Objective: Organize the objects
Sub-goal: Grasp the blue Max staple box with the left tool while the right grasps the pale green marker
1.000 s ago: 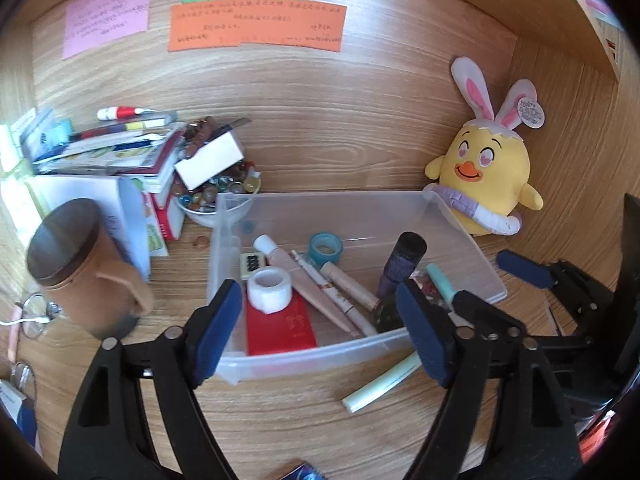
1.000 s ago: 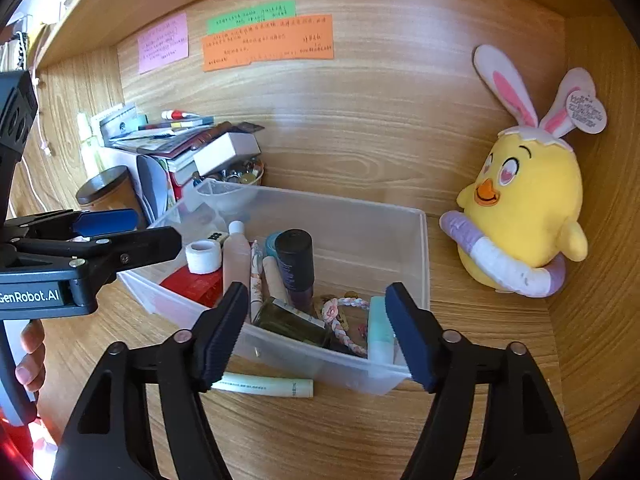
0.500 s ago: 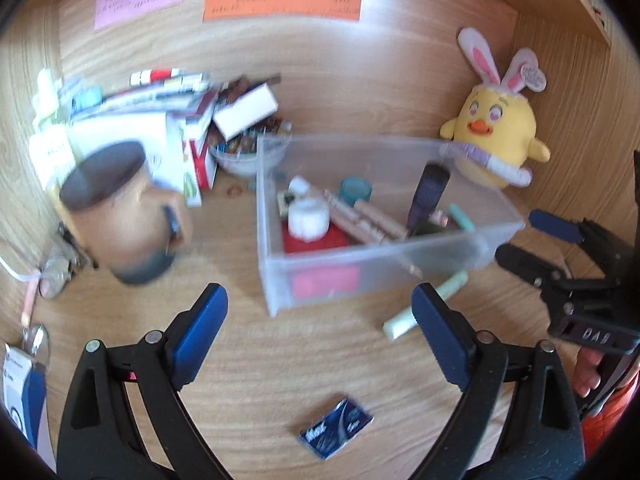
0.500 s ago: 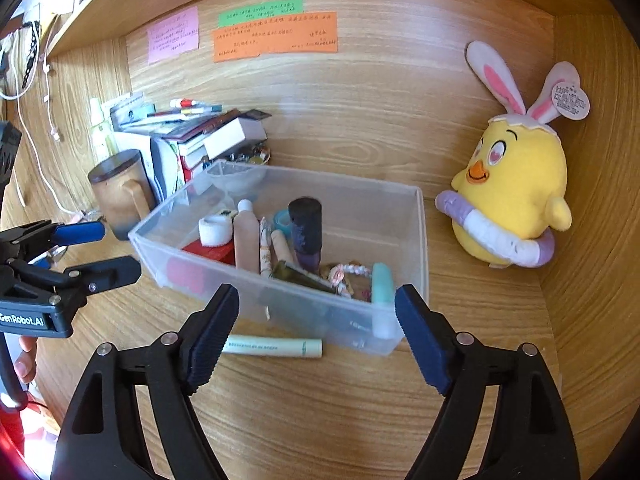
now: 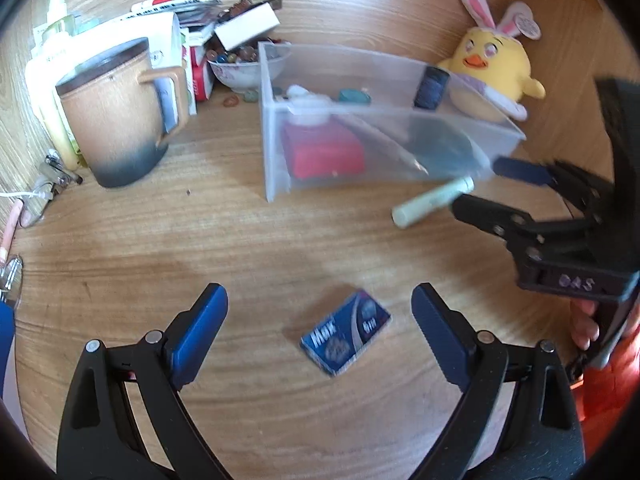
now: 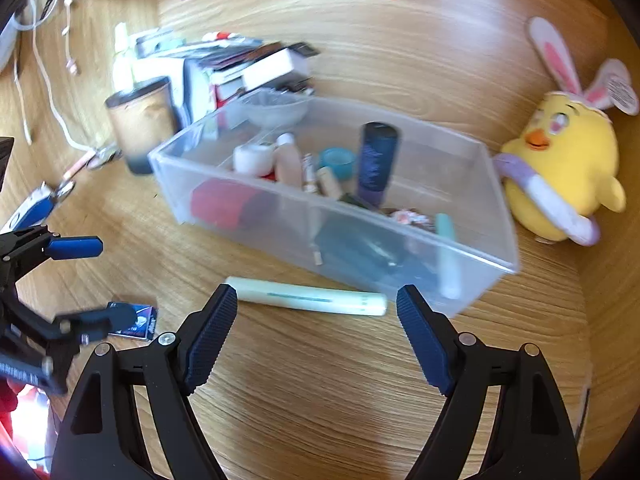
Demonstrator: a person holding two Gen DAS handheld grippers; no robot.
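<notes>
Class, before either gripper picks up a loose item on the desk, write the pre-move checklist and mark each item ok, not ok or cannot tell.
1. Left gripper open and holding nothing: ok.
2. Right gripper open and holding nothing: ok.
3. Blue packet lies between the left gripper's fingers: ok.
4. Pale green tube lies flat ahead of the right gripper, outside the clear bin: ok.
5. Tube apart from the bin's front wall: cannot tell.
6. Free floor space in the bin: cannot tell, blurred.
</notes>
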